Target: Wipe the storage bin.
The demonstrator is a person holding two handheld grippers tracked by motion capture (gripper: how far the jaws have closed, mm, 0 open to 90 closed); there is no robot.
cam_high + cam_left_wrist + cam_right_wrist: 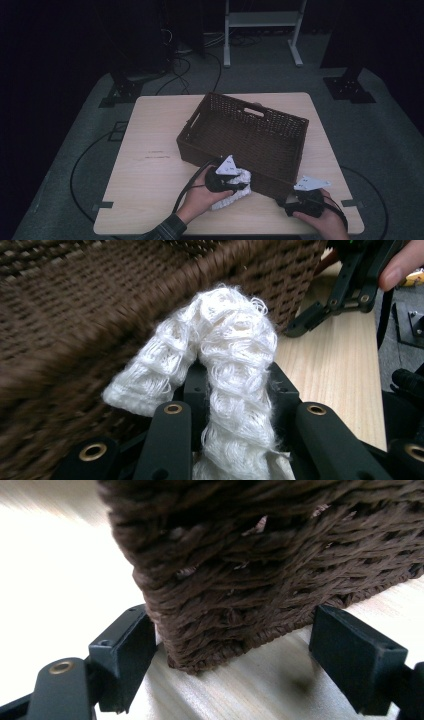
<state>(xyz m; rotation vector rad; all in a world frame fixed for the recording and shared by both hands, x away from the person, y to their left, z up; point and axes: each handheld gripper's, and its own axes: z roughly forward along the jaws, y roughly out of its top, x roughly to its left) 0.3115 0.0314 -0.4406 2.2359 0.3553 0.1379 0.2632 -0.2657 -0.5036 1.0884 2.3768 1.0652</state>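
Observation:
A dark brown wicker basket (235, 107) stands on the light wooden table (150, 165). In the high view my left gripper (239, 184) sits just in front of the basket's near wall, shut on a white knitted cloth (234, 195). From the left gripper view the cloth (225, 340) arches up out of the closed jaws of that gripper (232, 385), close against the basket wall (75, 315). My right gripper (294, 196) is at the basket's near right corner. Its jaws (235, 645) stand wide to either side of that corner (260, 555); the left jaw touches the weave, the right stands apart.
The basket takes up the table's middle and right; bare wood lies to its left and along the near edge. Beyond the table are grey floor, cables, black stand bases (125, 92) and a white frame (262, 20). The other gripper (345, 290) shows at the upper right of the left gripper view.

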